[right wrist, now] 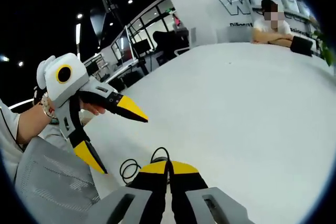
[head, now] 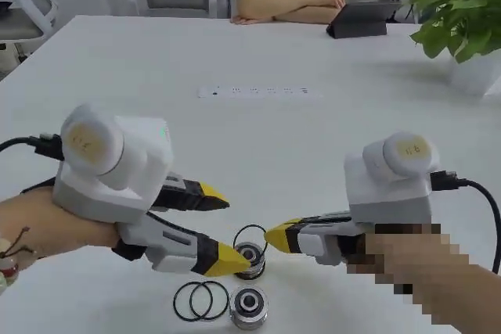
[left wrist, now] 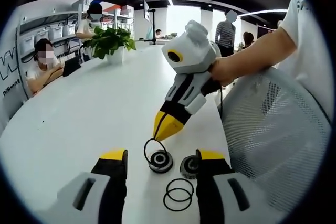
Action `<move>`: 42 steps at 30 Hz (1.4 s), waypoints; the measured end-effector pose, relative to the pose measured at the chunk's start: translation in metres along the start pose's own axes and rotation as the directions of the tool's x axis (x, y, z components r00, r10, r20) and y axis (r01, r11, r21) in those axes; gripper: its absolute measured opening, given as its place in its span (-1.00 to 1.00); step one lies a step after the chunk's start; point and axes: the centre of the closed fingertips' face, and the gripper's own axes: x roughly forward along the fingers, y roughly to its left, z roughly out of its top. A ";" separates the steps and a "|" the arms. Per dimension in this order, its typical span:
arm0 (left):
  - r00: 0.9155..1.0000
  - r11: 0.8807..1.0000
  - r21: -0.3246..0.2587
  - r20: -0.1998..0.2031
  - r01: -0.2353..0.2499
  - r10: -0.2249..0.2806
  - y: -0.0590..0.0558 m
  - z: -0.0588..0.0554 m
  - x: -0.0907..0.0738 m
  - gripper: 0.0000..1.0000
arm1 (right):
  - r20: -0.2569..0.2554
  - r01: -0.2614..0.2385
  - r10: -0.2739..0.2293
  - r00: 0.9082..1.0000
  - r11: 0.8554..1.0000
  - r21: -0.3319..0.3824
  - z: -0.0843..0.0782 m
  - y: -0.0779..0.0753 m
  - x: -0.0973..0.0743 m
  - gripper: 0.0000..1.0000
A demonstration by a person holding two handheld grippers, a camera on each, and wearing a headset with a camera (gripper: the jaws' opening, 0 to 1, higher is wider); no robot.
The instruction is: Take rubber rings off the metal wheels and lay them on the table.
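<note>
Low in the head view, the left gripper [head: 221, 227], jaws apart, stands by a metal wheel [head: 250, 256]; the right gripper [head: 274, 238] pinches a rubber ring [head: 250, 226] rising off it. Left gripper view: a second wheel [left wrist: 190, 167] sits just beside, with two loose rings [left wrist: 178, 194] flat on the table [left wrist: 94, 108]. Right gripper view: jaws closed together on the ring.

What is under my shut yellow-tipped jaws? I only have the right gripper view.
Observer: The right gripper is shut on a thin black rubber ring, which stands up from a small silver metal wheel.
Operator: Is that the only wheel?
Observer: No, a second silver metal wheel stands nearer you.
Operator: Any rings off already?
Observer: Two black rubber rings lie overlapping on the white table, left of that second wheel.
</note>
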 end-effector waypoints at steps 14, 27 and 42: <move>0.982 0.983 0.000 0.054 -0.182 0.181 0.008 0.000 -0.084 0.35 | 0.126 -0.017 0.009 0.992 0.998 0.062 0.031 0.001 -0.017 -1.00; 0.976 0.971 -0.095 -0.039 -0.219 0.216 -0.024 -0.066 -0.087 0.40 | 0.155 -0.036 0.032 0.987 0.999 0.018 0.043 0.016 -0.024 -1.00; 0.967 0.946 -0.207 -0.004 -0.250 0.255 -0.039 -0.086 -0.090 0.43 | 0.125 -0.124 0.129 0.984 0.991 -0.048 0.041 0.056 -0.016 -1.00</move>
